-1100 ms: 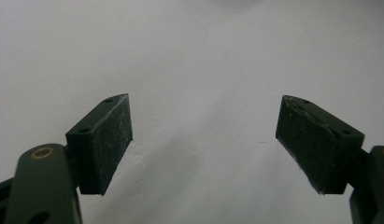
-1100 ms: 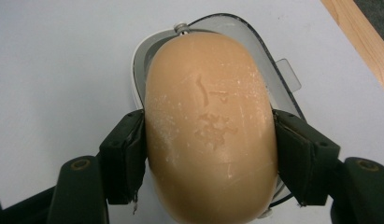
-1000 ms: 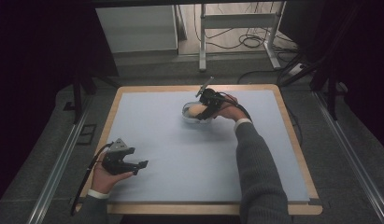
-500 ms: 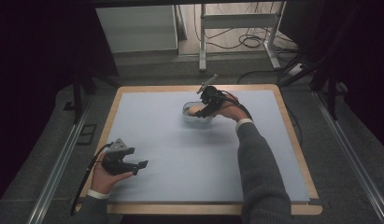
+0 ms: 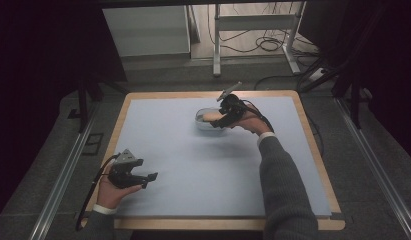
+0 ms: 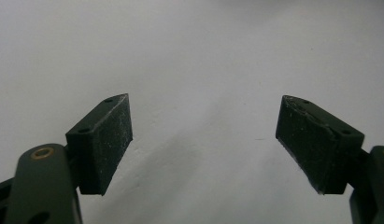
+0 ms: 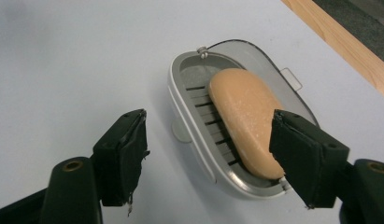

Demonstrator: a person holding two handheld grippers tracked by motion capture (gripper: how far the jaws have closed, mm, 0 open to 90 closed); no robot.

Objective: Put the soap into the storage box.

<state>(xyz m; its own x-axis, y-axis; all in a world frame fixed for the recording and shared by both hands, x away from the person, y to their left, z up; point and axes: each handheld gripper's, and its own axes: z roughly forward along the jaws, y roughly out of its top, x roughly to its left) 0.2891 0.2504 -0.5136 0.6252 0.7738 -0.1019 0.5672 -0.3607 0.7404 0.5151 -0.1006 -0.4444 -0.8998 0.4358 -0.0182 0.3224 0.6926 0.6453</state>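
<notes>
Here the pale blue mat (image 5: 193,165) covers nearly all of the wooden table (image 5: 313,145). Toward the mat's far edge, a little right of its middle, sits the grey soap dish (image 7: 194,126) with its clear lid (image 7: 269,60) swung back. An orange soap bar (image 7: 245,116) lies on the dish's slatted tray. The right gripper (image 7: 208,154) hovers just over the dish, jaws released, one on either side of the dish's near rim, gripping nothing. The left gripper (image 5: 150,176) rests at the mat's near left corner, jaws spread wide and empty.
</notes>
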